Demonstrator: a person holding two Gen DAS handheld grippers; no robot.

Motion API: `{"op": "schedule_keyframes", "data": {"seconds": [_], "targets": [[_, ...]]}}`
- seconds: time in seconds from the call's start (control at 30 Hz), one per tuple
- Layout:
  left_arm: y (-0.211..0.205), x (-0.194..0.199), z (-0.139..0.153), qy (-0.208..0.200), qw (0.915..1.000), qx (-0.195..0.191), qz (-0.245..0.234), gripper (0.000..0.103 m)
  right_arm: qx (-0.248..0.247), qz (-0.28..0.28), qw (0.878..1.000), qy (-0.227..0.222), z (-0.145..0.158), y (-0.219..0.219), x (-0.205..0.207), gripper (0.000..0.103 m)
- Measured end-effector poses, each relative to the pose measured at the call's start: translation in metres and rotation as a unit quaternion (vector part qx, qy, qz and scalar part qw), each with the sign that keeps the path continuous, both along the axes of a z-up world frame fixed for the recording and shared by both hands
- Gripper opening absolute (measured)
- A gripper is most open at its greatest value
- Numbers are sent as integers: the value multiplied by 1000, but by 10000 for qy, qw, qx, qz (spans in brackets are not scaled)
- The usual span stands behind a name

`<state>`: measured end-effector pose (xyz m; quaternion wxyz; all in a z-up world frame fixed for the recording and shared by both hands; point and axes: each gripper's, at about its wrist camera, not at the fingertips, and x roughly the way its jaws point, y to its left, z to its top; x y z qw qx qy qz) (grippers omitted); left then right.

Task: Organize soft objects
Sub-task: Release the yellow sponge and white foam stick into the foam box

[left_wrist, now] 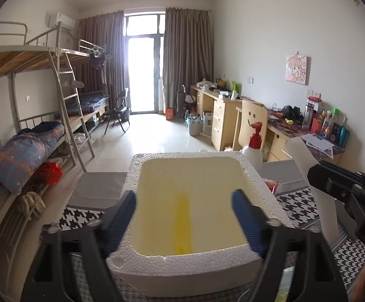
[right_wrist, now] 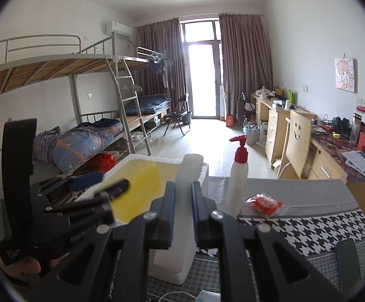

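Gripping white foam strip [right_wrist: 182, 201] in right claw [right_wrist: 183, 216], left claw [left_wrist: 183, 216] spread over foam box [left_wrist: 190, 259]

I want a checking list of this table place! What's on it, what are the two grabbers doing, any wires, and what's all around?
Surface: houndstooth-patterned cloth over table.
Job's things: white foam box with yellow lining; pale translucent soft strip.
Clutter: white pump bottle with red top; red packet.
Grippers: left gripper open above the box; right gripper shut on the strip.
Cables: white cable, near edge.
Surroundings: bunk beds, desks, curtains.
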<state>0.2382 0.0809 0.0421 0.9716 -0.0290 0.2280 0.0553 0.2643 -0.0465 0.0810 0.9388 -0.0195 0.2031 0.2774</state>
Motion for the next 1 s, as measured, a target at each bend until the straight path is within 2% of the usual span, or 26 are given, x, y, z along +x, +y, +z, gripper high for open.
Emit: {"op": "schedule_keyframes", "data": {"seconds": [0.07,0.13,0.3,1.0], "targets": [[0,-6,3,-143,9999,24,32,86,-6,-13,10000,-2,0,0,1,16],[3,-11,4,-212,9998,21,48,97,-7,-18,10000,22,-1,0,2,16],[13,-21,6,-366,9992,-36,176,102,13,25,10000,40,-1,1,5,16],[41,-39,4,-405,9978,19,524,102,5,248,9996,168,-1,27,17,15]]}}
